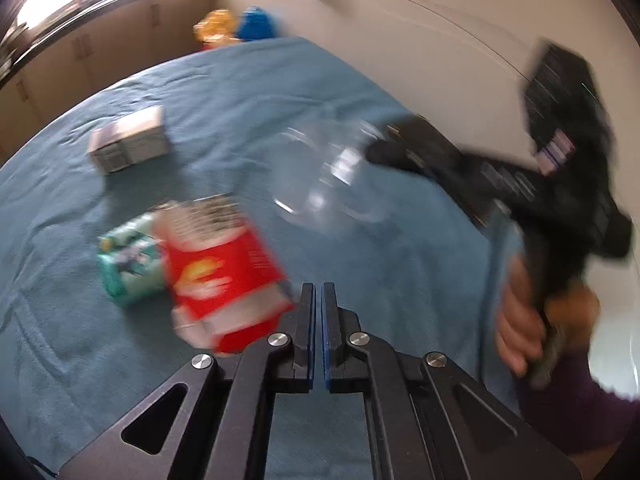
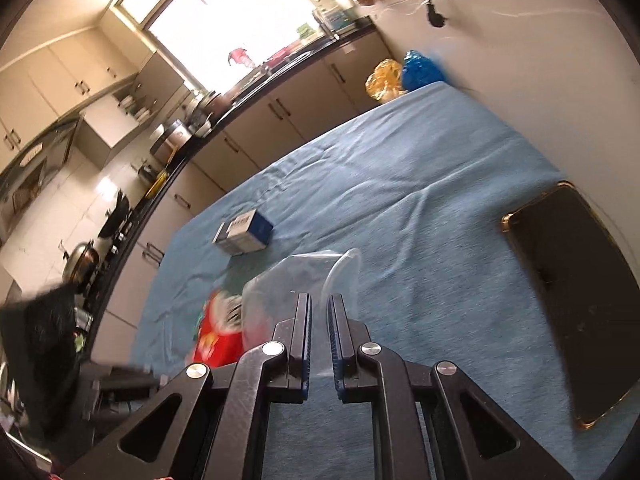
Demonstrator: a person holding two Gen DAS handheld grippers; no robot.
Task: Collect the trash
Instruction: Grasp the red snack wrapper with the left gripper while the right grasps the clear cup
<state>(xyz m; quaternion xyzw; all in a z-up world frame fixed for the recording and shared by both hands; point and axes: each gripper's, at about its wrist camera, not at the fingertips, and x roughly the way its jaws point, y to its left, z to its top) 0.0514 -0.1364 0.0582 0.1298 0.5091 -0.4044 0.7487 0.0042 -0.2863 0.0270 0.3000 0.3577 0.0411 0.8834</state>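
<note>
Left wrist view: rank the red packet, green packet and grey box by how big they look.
1. Red packet, though it lies nearest the camera and is blurred.
2 and 3. Green packet and grey box look alike; the red packet partly hides the green one, so no ranking.

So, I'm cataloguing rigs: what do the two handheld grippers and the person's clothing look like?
Both the left gripper and the right gripper are black linkage frames with silver pivot bolts and blue-padded jaws. The hand wears a dark purple sleeve.
</note>
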